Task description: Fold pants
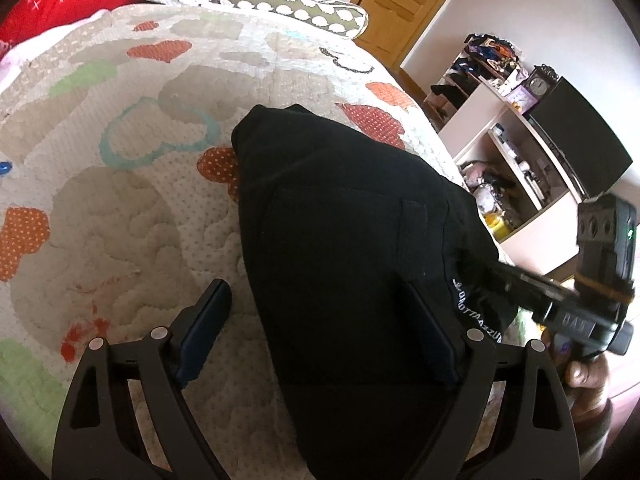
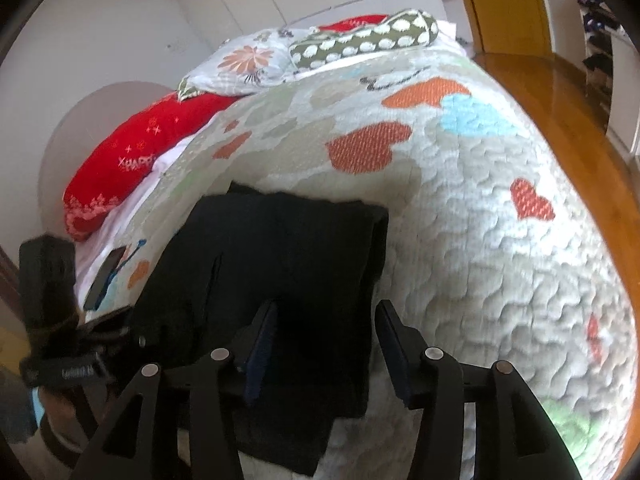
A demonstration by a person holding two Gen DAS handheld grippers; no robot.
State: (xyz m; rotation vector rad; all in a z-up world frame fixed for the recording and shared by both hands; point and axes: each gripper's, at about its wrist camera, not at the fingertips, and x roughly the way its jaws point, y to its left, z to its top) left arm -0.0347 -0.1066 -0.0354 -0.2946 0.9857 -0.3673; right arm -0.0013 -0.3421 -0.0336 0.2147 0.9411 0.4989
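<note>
The black pants (image 1: 344, 232) lie folded into a compact bundle on the quilted bed cover (image 1: 120, 208); they also show in the right wrist view (image 2: 280, 264). My left gripper (image 1: 320, 312) is open, its jaws straddling the near left edge of the pants. My right gripper (image 2: 326, 328) is open over the pants' near right edge, and it shows at the right in the left wrist view (image 1: 520, 284). The left gripper's body shows at the far left of the right wrist view (image 2: 52, 280). White lettering (image 1: 476, 312) runs along the pants' edge.
Pillows lie at the head of the bed: a red one (image 2: 136, 152), a floral one (image 2: 244, 64) and a green dotted bolster (image 1: 296, 4). A phone (image 2: 104, 272) lies on the bed. Shelves with clutter (image 1: 512, 152) and a wooden door (image 1: 404, 0) stand beyond the bed edge.
</note>
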